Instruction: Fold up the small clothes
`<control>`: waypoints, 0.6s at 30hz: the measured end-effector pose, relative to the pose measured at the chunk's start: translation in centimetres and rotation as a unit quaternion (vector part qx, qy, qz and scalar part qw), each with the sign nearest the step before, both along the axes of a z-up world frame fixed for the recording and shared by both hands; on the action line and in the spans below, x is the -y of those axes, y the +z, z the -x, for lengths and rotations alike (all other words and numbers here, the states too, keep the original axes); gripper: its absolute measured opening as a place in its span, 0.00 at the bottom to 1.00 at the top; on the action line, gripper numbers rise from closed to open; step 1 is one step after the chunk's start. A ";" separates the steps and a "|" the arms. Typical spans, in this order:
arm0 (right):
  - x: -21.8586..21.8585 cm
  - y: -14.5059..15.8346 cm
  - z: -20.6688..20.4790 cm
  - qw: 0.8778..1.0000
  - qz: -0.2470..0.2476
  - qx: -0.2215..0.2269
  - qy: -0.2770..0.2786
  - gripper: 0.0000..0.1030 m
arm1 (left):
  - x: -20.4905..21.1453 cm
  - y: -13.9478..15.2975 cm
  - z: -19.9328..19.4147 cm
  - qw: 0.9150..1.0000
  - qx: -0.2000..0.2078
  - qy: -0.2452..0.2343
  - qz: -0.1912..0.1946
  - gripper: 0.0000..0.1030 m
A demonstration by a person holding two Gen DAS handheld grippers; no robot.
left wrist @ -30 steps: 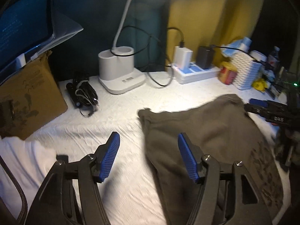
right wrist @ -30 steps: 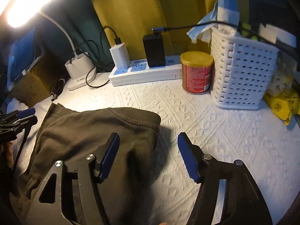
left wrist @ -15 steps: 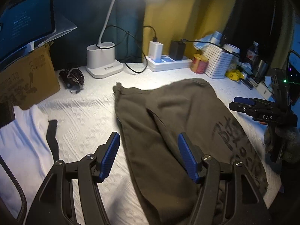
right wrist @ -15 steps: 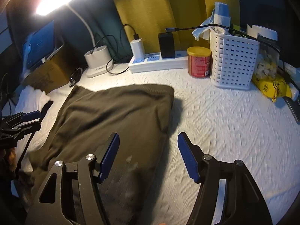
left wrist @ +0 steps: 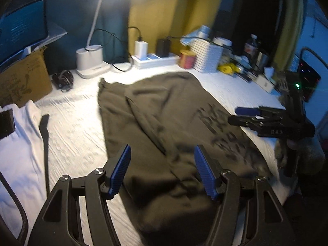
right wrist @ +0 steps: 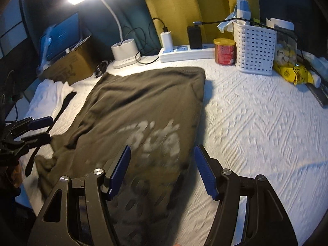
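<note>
A dark olive garment (left wrist: 164, 119) with a pale print lies spread flat on the white textured cover; it also shows in the right wrist view (right wrist: 139, 119). My left gripper (left wrist: 163, 170) is open and empty, above the garment's near end. My right gripper (right wrist: 163, 170) is open and empty, above the garment's near right edge by the print. The right gripper shows in the left wrist view (left wrist: 256, 114) at the garment's right side. The left gripper shows in the right wrist view (right wrist: 39, 129) at the garment's left side.
White clothes (left wrist: 18, 143) lie at the left with a black strap (left wrist: 45, 129). Along the back stand a cardboard box (left wrist: 22, 80), lamp base (left wrist: 90, 61), power strip (right wrist: 184, 51), red can (right wrist: 224, 51), white basket (right wrist: 255, 49) and yellow packet (right wrist: 293, 73).
Both grippers have drawn back and up from the far waistband end towards the near end of the garment. Both stayed open. The garment now lies spread out in full view.
</note>
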State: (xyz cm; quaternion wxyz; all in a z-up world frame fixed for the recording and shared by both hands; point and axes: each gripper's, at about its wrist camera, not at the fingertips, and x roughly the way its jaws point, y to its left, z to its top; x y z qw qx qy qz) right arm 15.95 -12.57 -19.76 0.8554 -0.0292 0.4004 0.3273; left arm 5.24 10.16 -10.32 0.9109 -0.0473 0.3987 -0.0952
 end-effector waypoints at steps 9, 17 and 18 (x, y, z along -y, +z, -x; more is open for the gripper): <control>1.6 -1.1 3.4 1.000 0.005 -0.009 0.005 0.66 | 0.9 -2.6 3.1 0.997 -0.055 -0.020 0.053 0.62; 2.3 -1.7 5.4 1.000 0.006 -0.016 0.001 0.66 | 1.3 -2.9 4.6 0.997 -0.059 -0.031 0.048 0.14; 2.4 -1.6 5.6 1.000 0.003 -0.018 0.000 0.66 | 1.0 -2.5 4.8 0.997 -0.053 -0.034 0.054 0.04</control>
